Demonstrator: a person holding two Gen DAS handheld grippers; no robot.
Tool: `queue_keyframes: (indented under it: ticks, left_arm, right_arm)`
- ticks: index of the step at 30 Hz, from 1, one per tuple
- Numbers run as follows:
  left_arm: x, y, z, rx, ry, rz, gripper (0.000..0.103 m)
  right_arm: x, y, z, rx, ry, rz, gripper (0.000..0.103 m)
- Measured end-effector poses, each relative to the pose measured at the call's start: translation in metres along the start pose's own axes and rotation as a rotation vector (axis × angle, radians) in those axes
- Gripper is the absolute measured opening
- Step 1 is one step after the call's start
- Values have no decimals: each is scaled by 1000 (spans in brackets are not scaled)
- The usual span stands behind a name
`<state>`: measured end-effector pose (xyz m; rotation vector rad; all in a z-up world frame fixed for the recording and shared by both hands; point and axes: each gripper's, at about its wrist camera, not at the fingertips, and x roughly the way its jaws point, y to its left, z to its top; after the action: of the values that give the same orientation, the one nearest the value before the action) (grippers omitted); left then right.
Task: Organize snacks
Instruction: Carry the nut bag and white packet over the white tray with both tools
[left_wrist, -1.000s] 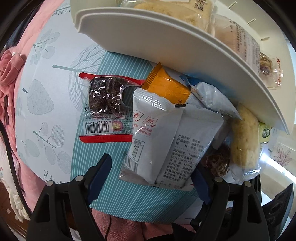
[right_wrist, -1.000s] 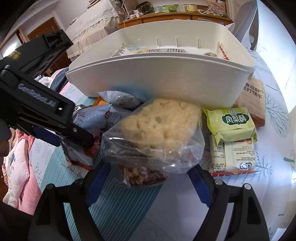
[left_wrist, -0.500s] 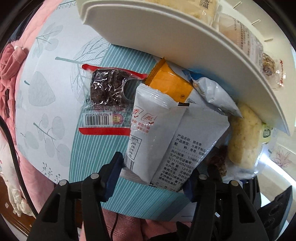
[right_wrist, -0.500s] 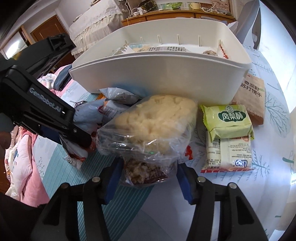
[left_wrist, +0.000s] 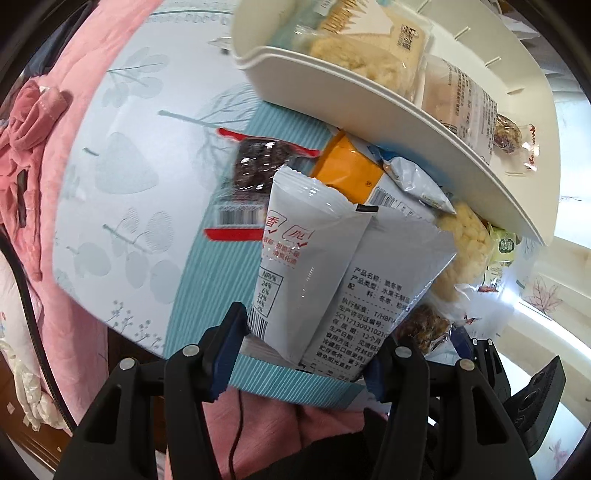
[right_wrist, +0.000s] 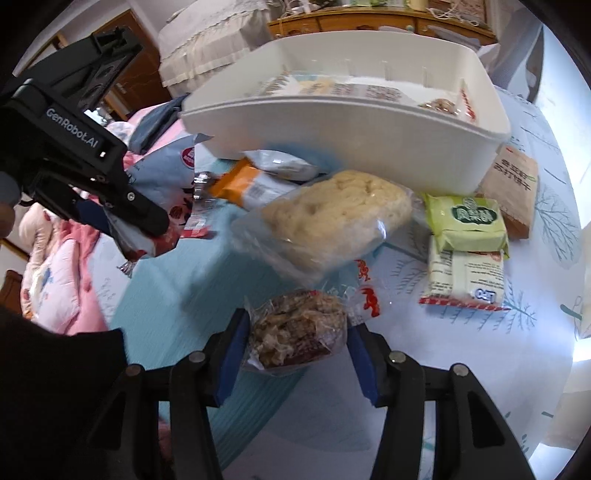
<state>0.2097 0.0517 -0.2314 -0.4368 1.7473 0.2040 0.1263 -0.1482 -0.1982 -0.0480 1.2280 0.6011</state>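
A patterned desk (right_wrist: 461, 332) carries a white bin (right_wrist: 369, 144), already partly filled with wrapped snacks. Loose packets crowd its near wall: a clear-bagged pale cake (right_wrist: 332, 221), an orange pouch (right_wrist: 236, 182), a green packet (right_wrist: 467, 223) atop a white one lettered "LiPO" upside down, and a brown packet (right_wrist: 513, 188). The left hand-held gripper (left_wrist: 301, 347), its body marked "GenRobot.AI", clamps a white pouch (left_wrist: 332, 269) printed with "NRV%", raised off the desk. The right hand-held gripper (right_wrist: 295, 343) grasps a clear-wrapped nut bar (right_wrist: 295, 332) in front of the cake.
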Motion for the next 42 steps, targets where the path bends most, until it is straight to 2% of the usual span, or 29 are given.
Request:
queue_keyframes:
  ticks: [5,11,19,26,32,42]
  left_arm:
    - [-25,22,-1,-9,3,-24,55]
    - [-61,35,-8,-2,-38,-54,55]
    - [-103,40,4,62,-116,-61,55]
    - [-131,25,27,158,-166,-61,56]
    - [-143,6,49,231,-214,-69,56]
    - [-138,-37,80,399,-290,-138,56]
  right_arm:
    - [-17,19,7,-44,-33,69,53]
    - [-30,47,27,-85,-96,130,52]
    - [-49,64,62,-73,-207,135,52]
    - [-66,63,89,6,-320,56,52]
    - [-74,42,106,124,-396,-27,52]
    - [-71,-7,119,260,-414,-178,52]
